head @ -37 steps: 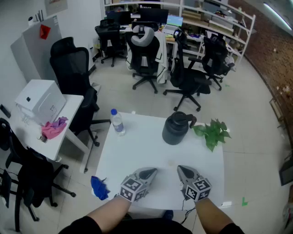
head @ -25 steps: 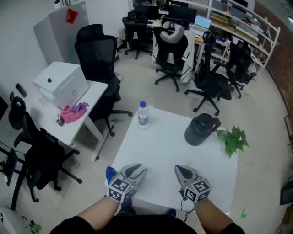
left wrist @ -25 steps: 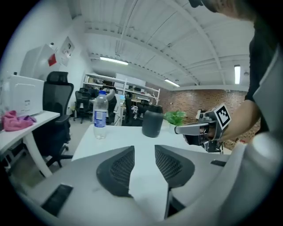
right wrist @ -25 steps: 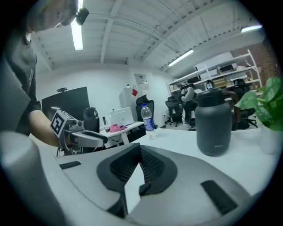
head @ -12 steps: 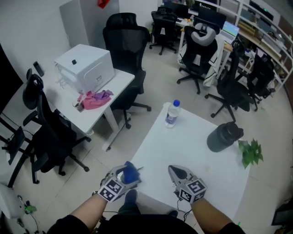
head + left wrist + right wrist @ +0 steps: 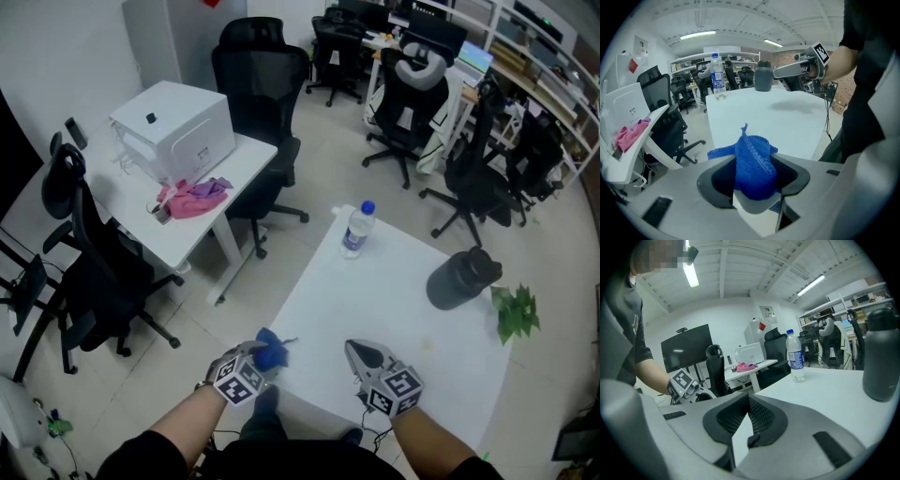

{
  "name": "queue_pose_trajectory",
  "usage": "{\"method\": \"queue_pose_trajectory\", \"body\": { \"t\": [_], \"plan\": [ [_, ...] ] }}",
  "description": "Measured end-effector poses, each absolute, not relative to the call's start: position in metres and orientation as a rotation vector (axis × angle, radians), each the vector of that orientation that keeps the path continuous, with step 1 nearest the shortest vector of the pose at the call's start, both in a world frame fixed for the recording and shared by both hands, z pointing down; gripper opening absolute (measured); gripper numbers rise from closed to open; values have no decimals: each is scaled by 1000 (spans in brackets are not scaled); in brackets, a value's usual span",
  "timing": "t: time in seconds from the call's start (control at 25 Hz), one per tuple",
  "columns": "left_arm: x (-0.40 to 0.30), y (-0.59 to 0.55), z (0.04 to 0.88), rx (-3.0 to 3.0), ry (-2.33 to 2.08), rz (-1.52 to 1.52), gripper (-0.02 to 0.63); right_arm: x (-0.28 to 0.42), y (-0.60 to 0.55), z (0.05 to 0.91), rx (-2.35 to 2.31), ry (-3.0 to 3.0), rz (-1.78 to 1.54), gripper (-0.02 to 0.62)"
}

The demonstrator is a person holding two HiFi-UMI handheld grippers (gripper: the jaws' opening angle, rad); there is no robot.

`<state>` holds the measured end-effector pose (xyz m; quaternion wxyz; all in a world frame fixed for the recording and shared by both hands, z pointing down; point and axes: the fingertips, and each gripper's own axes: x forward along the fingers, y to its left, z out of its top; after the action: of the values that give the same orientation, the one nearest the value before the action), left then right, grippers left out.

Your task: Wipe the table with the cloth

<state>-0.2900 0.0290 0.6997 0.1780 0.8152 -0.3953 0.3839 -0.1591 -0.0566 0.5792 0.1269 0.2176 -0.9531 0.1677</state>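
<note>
A blue cloth [image 6: 270, 352] is bunched between the jaws of my left gripper [image 6: 255, 361] at the near left edge of the white table [image 6: 394, 291]. In the left gripper view the cloth [image 6: 752, 161] fills the gap of the left gripper [image 6: 752, 177]; its jaws are closing and the pads press on it. The tabletop [image 6: 764, 108] stretches ahead of it. My right gripper [image 6: 361, 354] hovers over the table's near edge, to the right of the left one. In its own view the right gripper [image 6: 749, 420] is shut with nothing in it.
On the table stand a water bottle [image 6: 355, 228], a dark jug [image 6: 461, 278] and a green plant [image 6: 516, 314]. A side desk to the left carries a white box [image 6: 173, 122] and a pink rag [image 6: 192, 199]. Black office chairs [image 6: 258, 66] ring the area.
The blue cloth lay by the table's near left corner; my left gripper moved left to it and now has it between its jaws. The right gripper has barely moved.
</note>
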Motion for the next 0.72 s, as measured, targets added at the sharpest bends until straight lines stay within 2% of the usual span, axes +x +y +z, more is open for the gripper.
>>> {"method": "queue_pose_trajectory", "body": {
  "t": [0.12,0.28,0.72],
  "plan": [
    [-289,29,696,2303,-1080,1076,183,-149,-56,579,666,-2769,495,3],
    [-266,10,660,2344,-1090,953,179,-124,-61,571,742,-2778,509,3],
    [-121,-77,606,2555,-955,884,179,30,-78,552,1158,-2697,531,3]
  ]
}}
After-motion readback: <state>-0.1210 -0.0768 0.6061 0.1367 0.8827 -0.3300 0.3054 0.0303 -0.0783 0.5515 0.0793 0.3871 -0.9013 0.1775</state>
